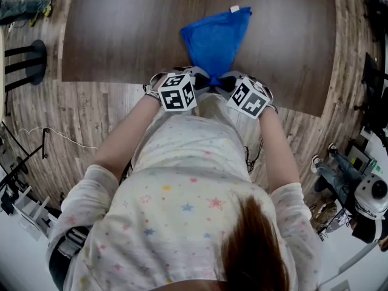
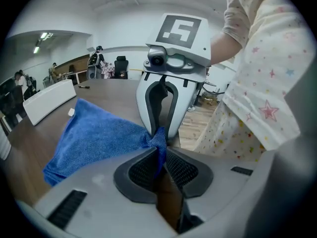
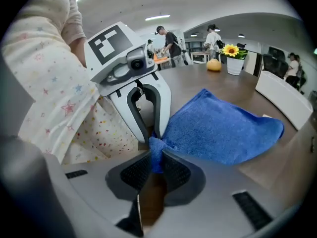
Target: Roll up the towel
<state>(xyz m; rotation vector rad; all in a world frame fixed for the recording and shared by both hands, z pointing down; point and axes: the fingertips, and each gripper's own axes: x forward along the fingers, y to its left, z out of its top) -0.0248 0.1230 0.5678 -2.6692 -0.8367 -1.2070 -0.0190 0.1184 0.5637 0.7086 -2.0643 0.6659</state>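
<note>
**Blue towel (image 1: 215,38), near end gathered and gripped at the front edge of the table (image 1: 121,29)**

Nearest the person, the left gripper (image 2: 161,157) and right gripper (image 3: 156,165) meet almost tip to tip. Each has its jaws closed down on the same bunched near end of the cloth, pads pressing the fabric. Handling, as judged: light, soft and limp, with no stiffness of its own. The napped pile should grip well under the pads, and it is neither slippery nor fragile. It is likely to sag and crease unless kept taut, so it is best taken along the near edge at two spread points for an even roll. Appearance: saturated blue terry, pinched to a narrow neck at the grippers. It fans wider away over the dark brown tabletop and lies mostly flat, with a small white tag (image 1: 235,8) at the far corner.
</note>
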